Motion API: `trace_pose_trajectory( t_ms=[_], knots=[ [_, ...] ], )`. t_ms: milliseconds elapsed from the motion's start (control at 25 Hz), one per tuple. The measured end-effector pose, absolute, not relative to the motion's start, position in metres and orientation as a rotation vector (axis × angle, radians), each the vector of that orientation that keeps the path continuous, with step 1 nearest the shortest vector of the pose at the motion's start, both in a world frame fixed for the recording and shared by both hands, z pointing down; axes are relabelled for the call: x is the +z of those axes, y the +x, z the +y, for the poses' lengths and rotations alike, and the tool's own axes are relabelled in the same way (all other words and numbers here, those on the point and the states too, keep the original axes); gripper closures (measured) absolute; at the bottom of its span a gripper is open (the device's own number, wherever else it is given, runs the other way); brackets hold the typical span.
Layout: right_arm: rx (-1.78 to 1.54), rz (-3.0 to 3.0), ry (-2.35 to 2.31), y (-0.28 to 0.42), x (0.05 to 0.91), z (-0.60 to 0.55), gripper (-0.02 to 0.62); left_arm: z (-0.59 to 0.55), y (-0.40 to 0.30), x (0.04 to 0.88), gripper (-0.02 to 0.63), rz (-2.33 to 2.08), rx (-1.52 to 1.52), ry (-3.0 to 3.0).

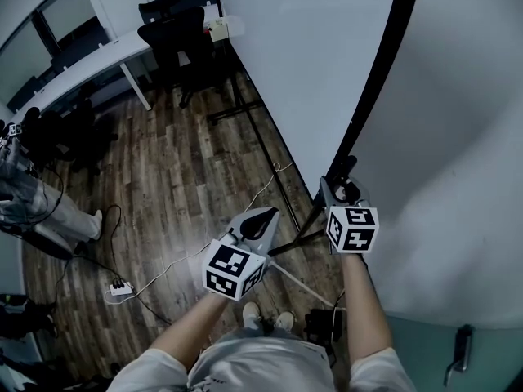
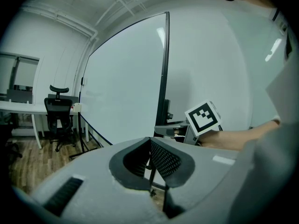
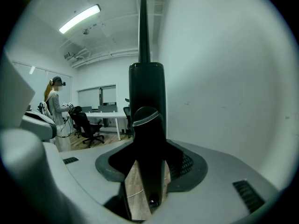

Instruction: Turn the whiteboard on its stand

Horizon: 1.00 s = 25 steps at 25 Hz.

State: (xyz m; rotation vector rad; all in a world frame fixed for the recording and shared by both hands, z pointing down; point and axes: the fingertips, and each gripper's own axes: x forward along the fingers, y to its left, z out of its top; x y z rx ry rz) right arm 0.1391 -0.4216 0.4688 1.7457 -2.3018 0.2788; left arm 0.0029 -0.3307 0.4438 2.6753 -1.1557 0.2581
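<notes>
The whiteboard (image 1: 310, 55) is a big white panel with a black frame edge (image 1: 384, 64), and it stands close to the wall on a black stand. My right gripper (image 1: 337, 188) is at the lower end of that edge, beside the stand's black knob (image 1: 347, 170). In the right gripper view, the black post (image 3: 145, 92) with its knob (image 3: 146, 118) fills the gap between the jaws of the right gripper (image 3: 148, 171), which is shut on it. My left gripper (image 1: 263, 217) hangs left of the post over the floor, jaws shut and holding nothing. The left gripper view looks past the left gripper (image 2: 150, 146) at the whiteboard (image 2: 126, 87).
The stand's black floor bars (image 1: 245, 109) run across the wood floor. Office chairs (image 1: 176, 35) and a white desk (image 1: 90, 64) stand behind. A power strip (image 1: 120, 287) with cables lies at the front left. A person (image 1: 33, 202) stands at the far left. The wall (image 1: 458, 178) is close on the right.
</notes>
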Motion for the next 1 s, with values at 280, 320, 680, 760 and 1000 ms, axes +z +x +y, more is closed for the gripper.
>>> trace_pose_trajectory(
  t_ms=[280, 320, 680, 760, 1000],
  knots=[
    [0.28, -2.289, 1.743, 0.142, 0.463, -0.378, 0.416, -0.303, 0.002, 0.442, 0.597, -1.137, 0.246, 2.662],
    [0.28, -2.286, 1.745, 0.142, 0.463, -0.372, 0.416, -0.298, 0.001, 0.443, 0.597, -1.138, 0.244, 2.655],
    [0.3, -2.266, 1.77, 0.155, 0.465, -0.31, 0.417, -0.259, -0.003, 0.445, 0.597, -1.131, 0.23, 2.654],
    [0.302, -2.263, 1.773, 0.158, 0.465, -0.297, 0.416, -0.252, -0.001, 0.443, 0.597, -1.122, 0.232, 2.664],
    [0.306, -2.257, 1.766, 0.158, 0.457, -0.269, 0.416, -0.231, -0.005, 0.438, 0.597, -1.109, 0.234, 2.661]
  ],
)
